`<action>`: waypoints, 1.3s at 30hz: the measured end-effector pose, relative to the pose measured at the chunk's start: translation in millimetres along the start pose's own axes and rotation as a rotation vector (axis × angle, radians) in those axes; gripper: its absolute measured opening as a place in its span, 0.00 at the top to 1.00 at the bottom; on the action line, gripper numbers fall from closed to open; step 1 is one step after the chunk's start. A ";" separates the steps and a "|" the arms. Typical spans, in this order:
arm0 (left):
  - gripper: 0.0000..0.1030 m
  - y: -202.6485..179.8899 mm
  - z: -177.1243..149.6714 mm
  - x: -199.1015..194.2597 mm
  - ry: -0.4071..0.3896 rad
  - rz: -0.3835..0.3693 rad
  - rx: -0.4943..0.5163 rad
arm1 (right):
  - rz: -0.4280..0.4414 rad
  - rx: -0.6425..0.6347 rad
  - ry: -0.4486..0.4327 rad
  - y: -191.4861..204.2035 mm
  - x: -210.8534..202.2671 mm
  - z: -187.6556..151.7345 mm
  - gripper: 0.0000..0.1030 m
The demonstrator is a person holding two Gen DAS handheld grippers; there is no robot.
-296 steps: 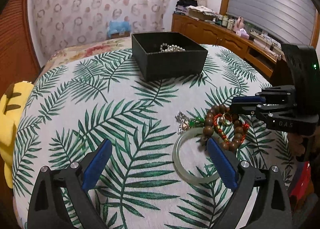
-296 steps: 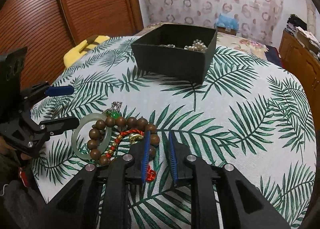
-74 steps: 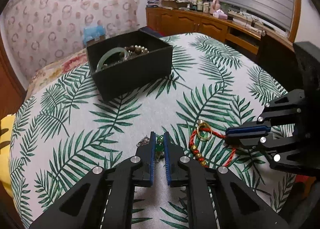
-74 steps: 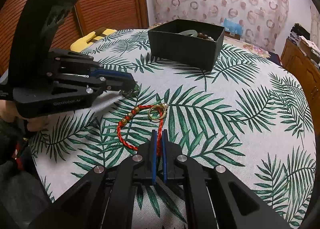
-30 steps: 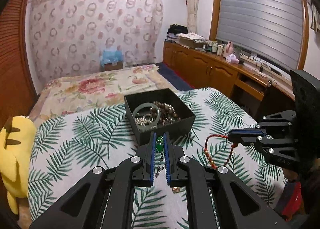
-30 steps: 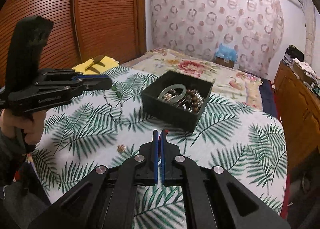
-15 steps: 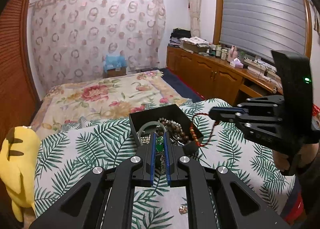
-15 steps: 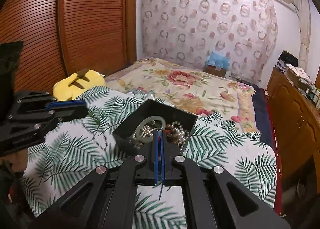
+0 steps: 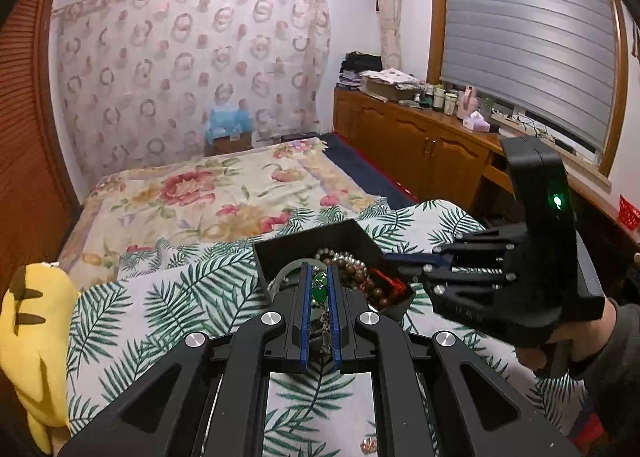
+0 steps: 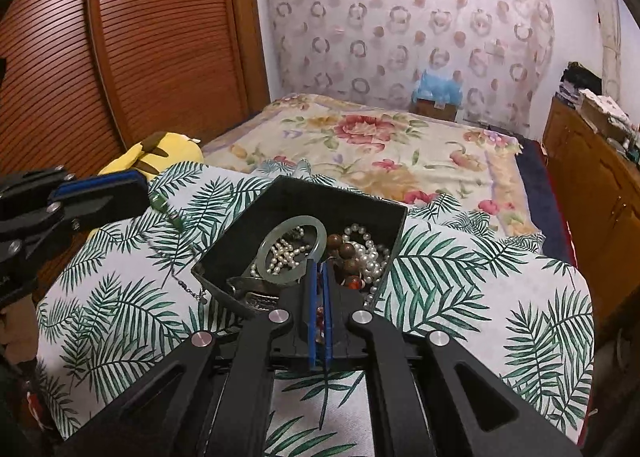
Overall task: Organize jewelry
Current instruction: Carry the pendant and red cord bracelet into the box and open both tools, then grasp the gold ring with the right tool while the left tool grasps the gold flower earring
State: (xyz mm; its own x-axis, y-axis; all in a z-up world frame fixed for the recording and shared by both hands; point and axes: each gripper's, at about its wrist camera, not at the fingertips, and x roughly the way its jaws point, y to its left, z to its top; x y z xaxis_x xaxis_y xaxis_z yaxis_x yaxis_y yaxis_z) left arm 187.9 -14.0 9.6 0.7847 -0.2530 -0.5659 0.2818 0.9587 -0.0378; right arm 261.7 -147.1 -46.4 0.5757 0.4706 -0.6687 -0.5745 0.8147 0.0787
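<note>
So, I'm holding the left claw (image 9: 319,273) clamped on the green pendant (image 9: 319,292) of a necklace, right between the blue pads, and the thin chain (image 10: 188,289) is dangling off it down onto the palm-leaf tablecloth (image 10: 480,297), just beside the near corner of the black box (image 9: 304,245). That claw is hovering just short of the box, not over it. The right claw (image 10: 319,269) is pointing down over the near edge of the box with its pads almost together, just a sliver of a gap. The red cord bracelet (image 9: 394,284) is lying in the box right under its tips, and I honestly can't tell if the pads are pinching the cord or not. Sitting inside the box are a pale jade bangle (image 10: 292,249), a tangle of pearls (image 10: 372,253) and some brown wooden beads (image 10: 344,251). One tiny trinket (image 9: 368,445) is lying on the cloth on my side of the box, too small to make out. A yellow plush toy (image 9: 32,321) is slumping off the left edge of the table, and the flowery bed (image 9: 224,193) is filling the background.
</note>
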 end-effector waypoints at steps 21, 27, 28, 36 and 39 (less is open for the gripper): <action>0.77 -1.6 -2.4 33.7 0.052 0.020 -0.011 | 0.059 -0.029 -0.018 14.9 -42.0 -57.6 0.71; 0.64 0.5 -25.0 9.1 0.058 0.008 -0.013 | 0.106 -0.061 0.028 37.8 -37.3 -80.4 0.71; 0.62 1.4 -29.5 5.9 0.062 0.000 -0.017 | 0.115 -0.071 0.037 41.8 -36.4 -84.2 0.71; 0.28 6.3 -54.4 -9.7 0.081 -0.012 -0.032 | 0.118 -0.123 0.117 60.4 -21.8 -105.0 0.71; 0.13 6.4 -65.6 -13.4 0.091 -0.024 -0.037 | 0.106 -0.134 0.138 61.6 -17.1 -107.3 0.71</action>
State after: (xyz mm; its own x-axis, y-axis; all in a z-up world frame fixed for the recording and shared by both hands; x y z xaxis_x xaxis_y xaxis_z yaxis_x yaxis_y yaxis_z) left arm 143.0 4.0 -37.1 0.7241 -0.2652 -0.6367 0.2783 0.9570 -0.0821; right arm 154.0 -141.4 -109.4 0.4283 0.4927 -0.7575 -0.7051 0.7065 0.0608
